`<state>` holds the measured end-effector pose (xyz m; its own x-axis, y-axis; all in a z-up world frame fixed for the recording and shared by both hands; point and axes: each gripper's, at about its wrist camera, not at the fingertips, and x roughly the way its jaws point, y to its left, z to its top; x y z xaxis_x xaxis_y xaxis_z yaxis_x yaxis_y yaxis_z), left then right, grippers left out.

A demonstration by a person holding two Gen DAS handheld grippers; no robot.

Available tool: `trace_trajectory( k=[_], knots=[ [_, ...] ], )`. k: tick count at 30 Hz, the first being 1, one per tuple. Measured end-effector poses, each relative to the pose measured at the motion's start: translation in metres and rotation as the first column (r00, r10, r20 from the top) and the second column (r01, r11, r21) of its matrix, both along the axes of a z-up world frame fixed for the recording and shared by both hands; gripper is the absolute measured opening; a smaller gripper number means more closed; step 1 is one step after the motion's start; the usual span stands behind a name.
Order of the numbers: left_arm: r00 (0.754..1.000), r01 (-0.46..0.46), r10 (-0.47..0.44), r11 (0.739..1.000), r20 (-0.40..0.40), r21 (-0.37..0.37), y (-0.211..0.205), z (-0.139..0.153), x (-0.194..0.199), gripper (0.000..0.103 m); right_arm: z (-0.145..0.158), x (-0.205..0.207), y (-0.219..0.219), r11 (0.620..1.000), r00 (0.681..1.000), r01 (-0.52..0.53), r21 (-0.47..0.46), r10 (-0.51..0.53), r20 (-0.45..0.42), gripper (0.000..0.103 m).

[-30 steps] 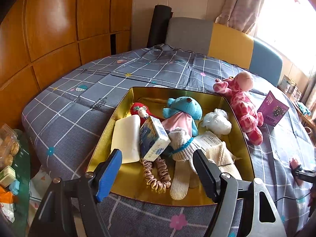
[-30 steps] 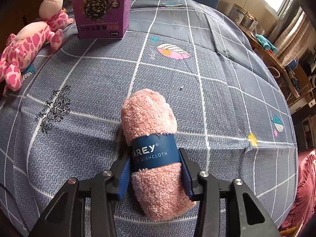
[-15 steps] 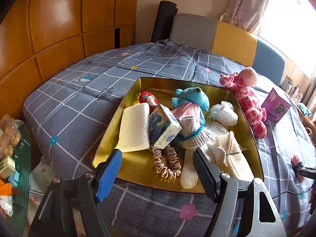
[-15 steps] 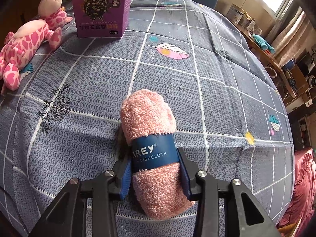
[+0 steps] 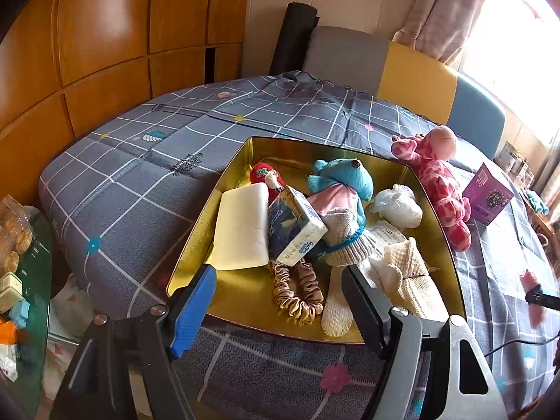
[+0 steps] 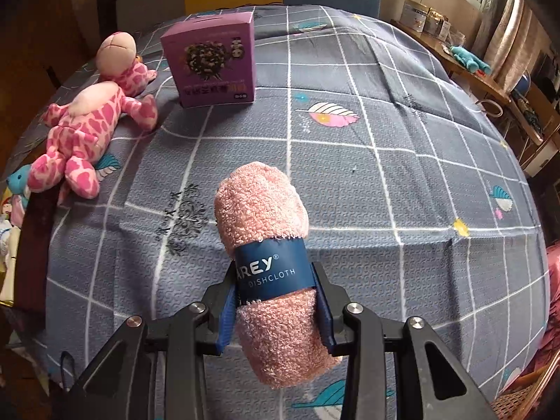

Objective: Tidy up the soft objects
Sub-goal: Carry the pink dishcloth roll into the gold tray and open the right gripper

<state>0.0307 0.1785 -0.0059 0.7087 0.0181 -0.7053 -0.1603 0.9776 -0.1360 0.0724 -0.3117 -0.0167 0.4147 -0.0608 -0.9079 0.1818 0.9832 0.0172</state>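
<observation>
My right gripper (image 6: 276, 304) is shut on a rolled pink dishcloth (image 6: 266, 231) with a blue paper band and holds it above the quilt. A gold tray (image 5: 196, 245) lies on the bed. It holds a blue plush (image 5: 343, 178), a white sponge (image 5: 241, 227), a tissue pack (image 5: 297, 224), a scrunchie (image 5: 297, 290), socks and cloths. My left gripper (image 5: 280, 304) is open and empty at the tray's near edge. A pink giraffe plush (image 5: 437, 175) lies right of the tray and shows in the right wrist view (image 6: 87, 126).
A purple box (image 6: 213, 63) stands beside the giraffe and shows in the left wrist view (image 5: 488, 197). The grey checked quilt (image 6: 385, 175) covers the bed. Wooden panels (image 5: 87, 52) are at the left. A cluttered side table (image 5: 17, 262) is at the lower left.
My right gripper has lifted the pink dishcloth off the quilt and turned left toward the giraffe and box. My left gripper has drawn back a little from the tray.
</observation>
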Motion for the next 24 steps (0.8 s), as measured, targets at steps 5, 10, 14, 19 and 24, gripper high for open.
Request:
trace_trajectory(
  k=[5,10,14,19,24],
  knots=[
    [1.0,-0.002,0.001,1.0,0.013,0.006,0.0,0.002,0.0,0.075,0.016,-0.003,0.041,0.984,0.995,-0.099,0.147,0.093,0.047,0.038],
    [1.0,-0.013,0.013,1.0,0.021,0.009,0.003,0.003,0.0,0.075,0.028,0.009,0.111,0.935,0.975,-0.219,0.279,0.203,0.087,0.038],
    [0.999,-0.024,0.023,0.999,0.034,0.021,0.006,0.006,-0.001,0.075,0.036,0.022,0.173,0.88,0.952,-0.307,0.363,0.283,0.12,0.038],
    [0.999,-0.03,0.029,0.999,0.042,0.024,0.008,0.009,-0.002,0.075,0.044,0.04,0.233,0.832,0.939,-0.343,0.437,0.307,0.153,0.038],
    [0.998,-0.041,0.04,0.999,0.046,0.019,0.013,0.01,-0.001,0.075,0.037,0.06,0.273,0.815,0.95,-0.309,0.49,0.283,0.129,0.038]
  ],
)
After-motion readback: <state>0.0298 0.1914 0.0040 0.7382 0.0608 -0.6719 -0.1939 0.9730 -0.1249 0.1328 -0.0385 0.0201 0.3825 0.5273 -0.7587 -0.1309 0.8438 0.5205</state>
